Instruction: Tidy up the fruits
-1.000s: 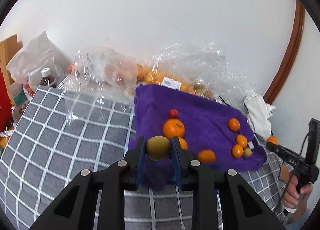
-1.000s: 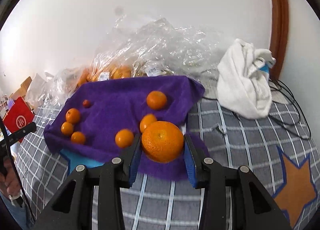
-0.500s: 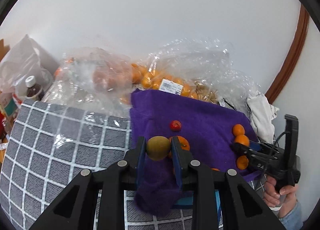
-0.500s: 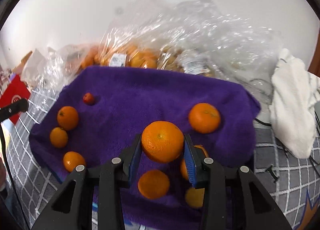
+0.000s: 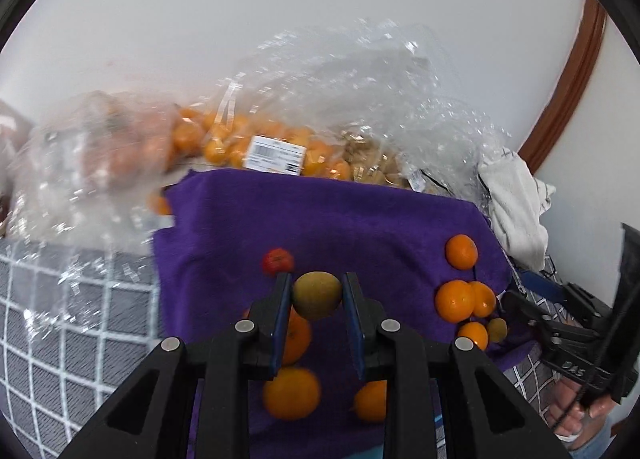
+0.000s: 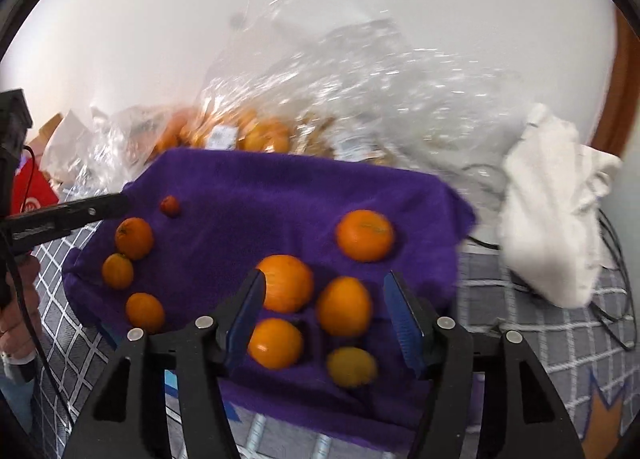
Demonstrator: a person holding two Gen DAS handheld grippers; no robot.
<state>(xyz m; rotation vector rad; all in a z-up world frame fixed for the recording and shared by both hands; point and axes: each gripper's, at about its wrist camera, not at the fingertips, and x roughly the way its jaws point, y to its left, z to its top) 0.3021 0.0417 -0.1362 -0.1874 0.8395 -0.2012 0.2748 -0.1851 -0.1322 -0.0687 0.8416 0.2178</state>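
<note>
My left gripper (image 5: 316,297) is shut on a small yellow-green fruit (image 5: 317,295), held above the purple towel (image 5: 340,219). Oranges lie below it (image 5: 292,393) and a small red fruit (image 5: 277,260) sits just beyond. My right gripper (image 6: 324,307) is open and empty above the towel (image 6: 280,195). A large orange (image 6: 286,282) lies by its left finger, with more oranges (image 6: 345,311) and a yellow fruit (image 6: 352,366) between the jaws. The right gripper also shows at the left wrist view's right edge (image 5: 536,317).
Clear plastic bags of oranges (image 5: 224,139) line the wall behind the towel. A white cloth (image 6: 556,211) and black cables (image 6: 616,259) lie to the right. The grey checked cover (image 5: 60,319) surrounds the towel. A red package (image 6: 30,195) is at far left.
My right gripper opened and let go of the large orange, which now lies on the towel. Both grippers moved forward over the towel; the left still holds its fruit.
</note>
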